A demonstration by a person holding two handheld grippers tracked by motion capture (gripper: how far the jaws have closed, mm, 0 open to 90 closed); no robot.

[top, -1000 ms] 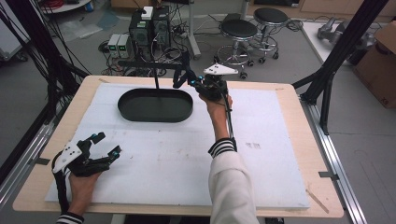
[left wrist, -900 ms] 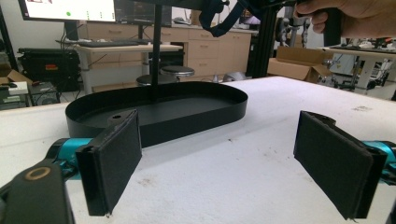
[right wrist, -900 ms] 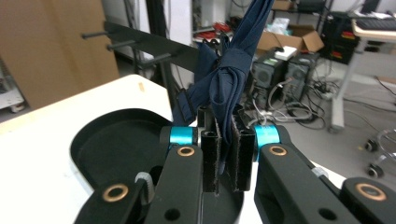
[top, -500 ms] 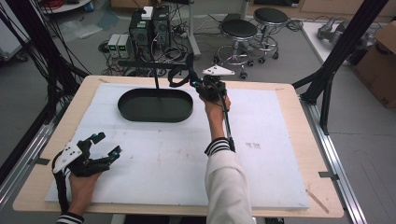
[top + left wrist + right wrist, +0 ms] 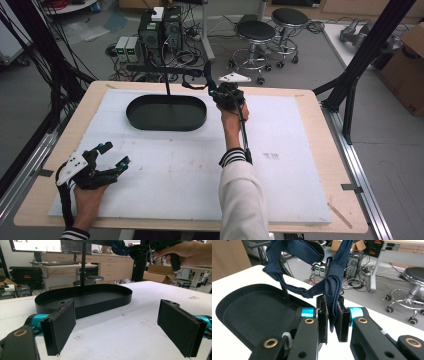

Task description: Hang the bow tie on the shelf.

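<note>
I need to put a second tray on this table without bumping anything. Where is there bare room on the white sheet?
The widest free patch is the white sheet between the left gripper and the sleeve, below the black tray. Another lies right of the sleeve, out to the table's right edge. It is crowded at the far edge, where the right gripper holds the dark blue cloth by the tray's post.

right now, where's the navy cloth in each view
high view: navy cloth hangs top centre, just left of the right gripper
left gripper view: cloth at top edge, right of centre
right gripper view: cloth at centre, between the closed jaws
shared landmark: black oval tray below it
</note>
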